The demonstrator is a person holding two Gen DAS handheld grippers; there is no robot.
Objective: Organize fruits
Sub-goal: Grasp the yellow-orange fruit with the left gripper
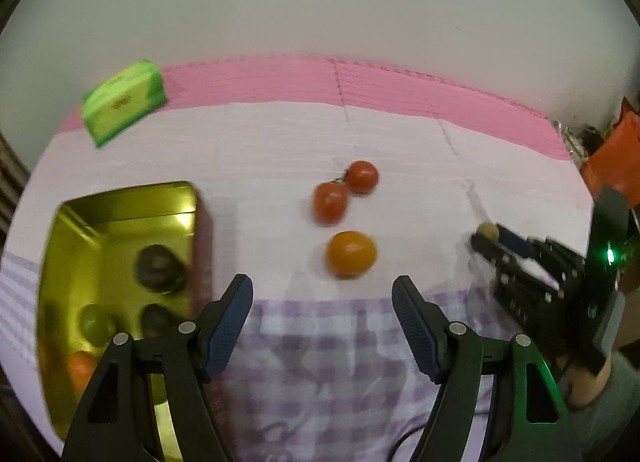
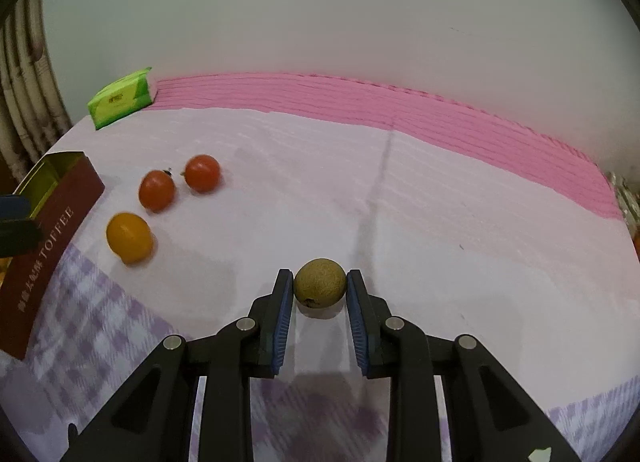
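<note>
My right gripper [image 2: 320, 282] is shut on a small round brown fruit [image 2: 320, 282], its blue pads pressing both sides just above the cloth. In the left wrist view that same right gripper [image 1: 486, 238] holds the brown fruit [image 1: 488, 229] at the far right. Two red tomatoes [image 1: 345, 189] and an orange fruit [image 1: 351, 254] lie on the cloth ahead of my left gripper [image 1: 322, 290], which is open and empty. The gold tin [image 1: 120, 197] at the left holds several dark and orange fruits.
A green tissue pack [image 1: 124, 101] lies at the back left near the pink mat [image 1: 360, 81]. The tin's dark red side [image 2: 48, 238] reads TOFFEE. Orange clutter [image 1: 616, 157] sits past the table's right edge. A sleeve [image 1: 612, 394] shows at the lower right.
</note>
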